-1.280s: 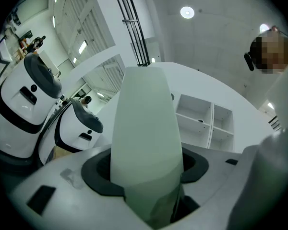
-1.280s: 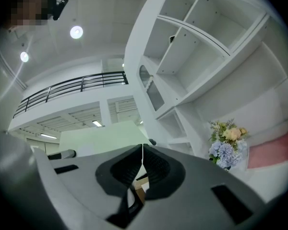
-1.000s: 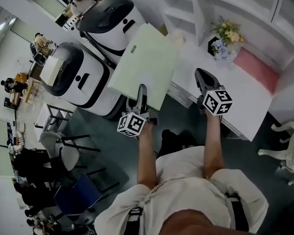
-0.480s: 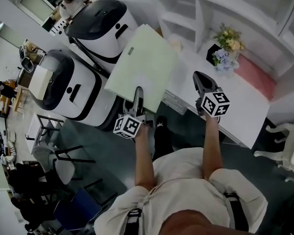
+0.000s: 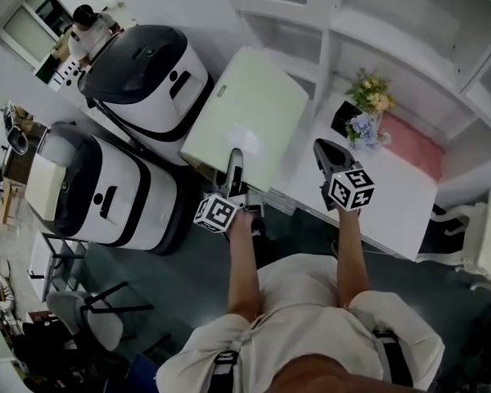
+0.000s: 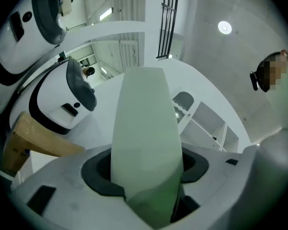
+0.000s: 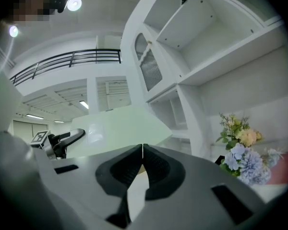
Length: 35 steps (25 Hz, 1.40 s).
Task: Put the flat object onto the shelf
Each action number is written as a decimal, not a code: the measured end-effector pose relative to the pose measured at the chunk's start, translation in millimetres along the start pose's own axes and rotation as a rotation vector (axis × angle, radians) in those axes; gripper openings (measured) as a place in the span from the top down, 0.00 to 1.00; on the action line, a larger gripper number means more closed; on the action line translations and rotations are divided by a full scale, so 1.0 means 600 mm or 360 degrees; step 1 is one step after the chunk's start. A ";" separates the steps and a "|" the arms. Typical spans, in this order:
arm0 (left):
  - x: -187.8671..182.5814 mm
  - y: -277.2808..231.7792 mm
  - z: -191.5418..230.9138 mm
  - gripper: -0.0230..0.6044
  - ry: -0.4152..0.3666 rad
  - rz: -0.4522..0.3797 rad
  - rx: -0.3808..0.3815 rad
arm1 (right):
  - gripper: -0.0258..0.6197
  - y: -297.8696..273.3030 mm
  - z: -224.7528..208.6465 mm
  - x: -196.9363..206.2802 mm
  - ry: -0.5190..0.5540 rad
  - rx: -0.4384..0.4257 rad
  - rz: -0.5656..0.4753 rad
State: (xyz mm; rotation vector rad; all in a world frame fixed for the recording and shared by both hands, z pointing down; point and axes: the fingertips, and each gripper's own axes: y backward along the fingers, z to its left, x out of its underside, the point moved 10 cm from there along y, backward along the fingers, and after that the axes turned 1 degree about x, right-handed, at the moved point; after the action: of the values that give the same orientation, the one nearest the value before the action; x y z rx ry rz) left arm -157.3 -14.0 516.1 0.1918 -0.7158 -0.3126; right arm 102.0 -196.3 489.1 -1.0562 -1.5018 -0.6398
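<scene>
Pale green flat object (image 5: 250, 113): a thin rigid panel, held clear of everything, with its near edge in the left gripper (image 5: 235, 160). It slopes away from the person, over the left end of the white surface (image 5: 389, 207). Its far corner comes close to the lower compartments of the shelf unit (image 5: 393, 43). It is not yet on any shelf.

Left gripper: forearm stretched forward, marker cube toward the person. The jaws pinch the panel's edge, and the panel rises steeply between them in the left gripper view.

Right gripper (image 5: 326, 147): forearm stretched forward, level with the left, to the right of the panel and apart from it. The jaws are pressed together with nothing between them. It hangs over the surface.

Containers:
- Black pot (image 5: 342, 119) on the surface, against the shelf unit. It holds a bouquet (image 5: 368, 105) of yellow and pale blue flowers.
- Shelf unit, white, with several open compartments behind and above the surface.

Surroundings:
- Pink patch (image 5: 413, 146) on the surface to the right of the bouquet; whether it is a mat or a cloth I cannot tell.
- Two large white-and-black machines (image 5: 147, 76) (image 5: 106, 195) on the floor at left. The nearer one lies just beside the panel's left edge.
- Brown cardboard box (image 6: 29, 143), low at left in the left gripper view.
- White chair (image 5: 483, 244) at the far right.

In the way: the bouquet stands to the right of the panel's far end, near the shelf upright.
</scene>
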 end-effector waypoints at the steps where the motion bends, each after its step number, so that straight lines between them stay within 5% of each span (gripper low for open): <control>1: 0.001 -0.015 0.008 0.54 0.0039 0.0013 0.0016 | 0.85 -0.006 -0.002 -0.004 0.0006 0.0023 0.0003; 13: -0.003 -0.169 0.131 0.54 0.0398 0.0213 0.0040 | 0.85 -0.066 -0.013 -0.017 0.0050 0.0315 -0.0012; 18: 0.004 -0.227 0.183 0.54 0.0656 0.0262 0.0132 | 0.85 -0.090 -0.011 -0.002 0.0037 0.0424 0.0005; 35: 0.056 -0.249 0.249 0.54 0.1120 0.0321 -0.0098 | 0.85 -0.133 0.023 0.005 -0.0045 0.0612 -0.0059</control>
State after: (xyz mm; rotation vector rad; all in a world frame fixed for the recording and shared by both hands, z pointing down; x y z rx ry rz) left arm -265.7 -175.6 605.8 0.1549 -0.0266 -0.0597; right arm 25.2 -219.6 501.4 -0.7457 -1.5935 -0.3418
